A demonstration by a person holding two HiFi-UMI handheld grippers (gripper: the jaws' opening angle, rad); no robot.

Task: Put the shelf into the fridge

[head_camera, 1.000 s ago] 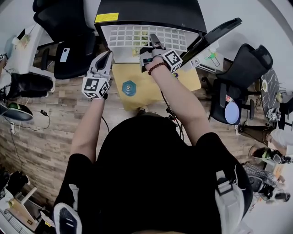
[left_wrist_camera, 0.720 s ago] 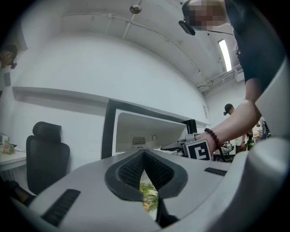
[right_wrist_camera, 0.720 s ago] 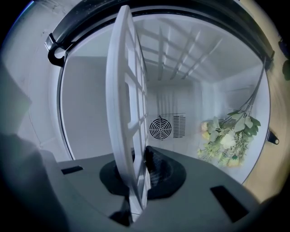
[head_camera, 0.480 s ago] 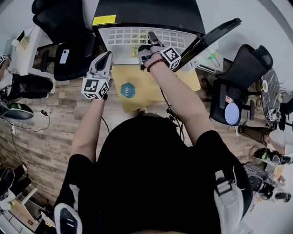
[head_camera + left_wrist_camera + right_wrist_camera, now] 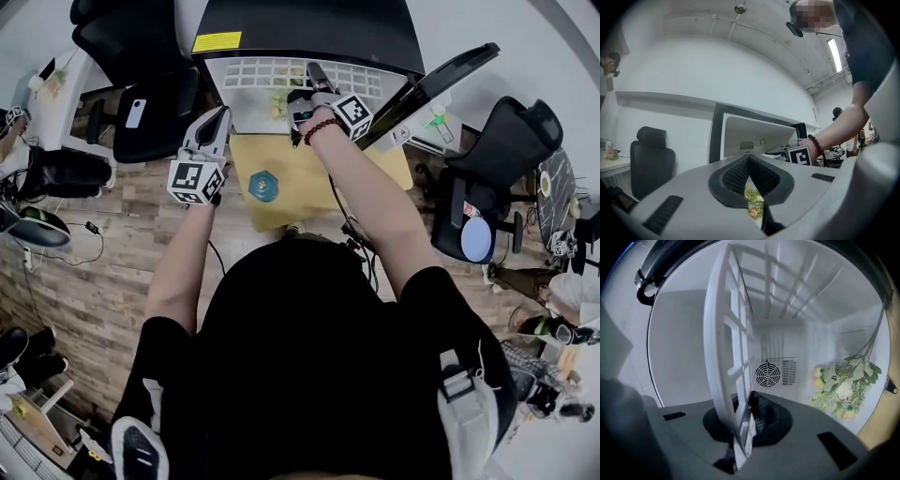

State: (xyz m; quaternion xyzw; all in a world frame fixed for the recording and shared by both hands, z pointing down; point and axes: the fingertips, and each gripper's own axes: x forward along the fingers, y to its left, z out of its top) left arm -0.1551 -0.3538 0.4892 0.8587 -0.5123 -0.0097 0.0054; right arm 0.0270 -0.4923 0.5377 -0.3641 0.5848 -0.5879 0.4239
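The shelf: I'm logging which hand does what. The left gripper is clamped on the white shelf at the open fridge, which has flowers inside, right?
Not the left. The right gripper is clamped on the white shelf, as the right gripper view shows; the left gripper is shut on nothing. The rest holds: the fridge is open, with flowers inside.

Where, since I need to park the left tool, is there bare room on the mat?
The tan mat is bare right of the blue object, up to the open fridge door. Its far edge is crowded: the right tool holds the shelf there.
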